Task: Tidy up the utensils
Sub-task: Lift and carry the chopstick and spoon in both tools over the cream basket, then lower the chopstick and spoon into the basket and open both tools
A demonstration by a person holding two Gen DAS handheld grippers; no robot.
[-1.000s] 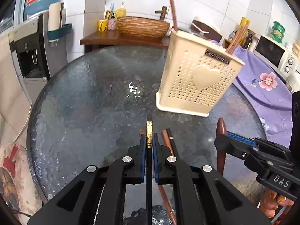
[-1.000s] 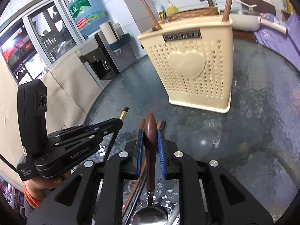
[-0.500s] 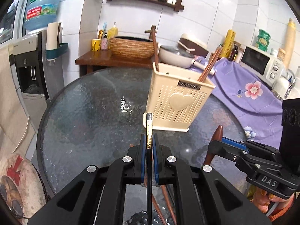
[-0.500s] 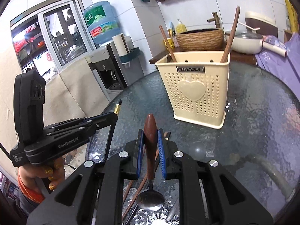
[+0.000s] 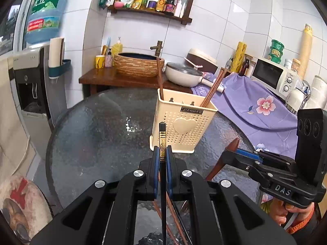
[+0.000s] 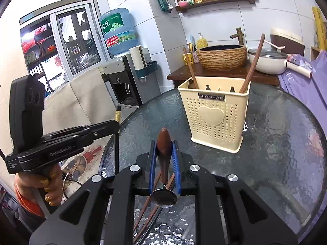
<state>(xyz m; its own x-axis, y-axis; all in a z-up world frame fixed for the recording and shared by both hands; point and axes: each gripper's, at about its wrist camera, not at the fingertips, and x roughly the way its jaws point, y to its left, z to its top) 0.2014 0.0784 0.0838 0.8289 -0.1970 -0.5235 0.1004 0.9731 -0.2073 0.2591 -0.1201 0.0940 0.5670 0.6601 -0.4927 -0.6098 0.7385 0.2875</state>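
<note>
Since the earlier frames both grippers are seen raised off the tabletop point(image 5: 85, 143), and the basket point(image 5: 184, 126) is now viewed from higher, its open top exposed. The basket is placed ahead of both grippers and slightly right of the left one, well apart; neither is clearly nearer. The left gripper point(image 5: 162, 159) is closed on a black chopstick point(image 5: 162, 140), its long axis kept steep, gold-banded end up. The right gripper point(image 6: 164, 159) is clamped on a spoon point(image 6: 163, 149) by its brown handle, bowl hanging down. More chopsticks point(image 6: 147, 204) are left lying below.
</note>
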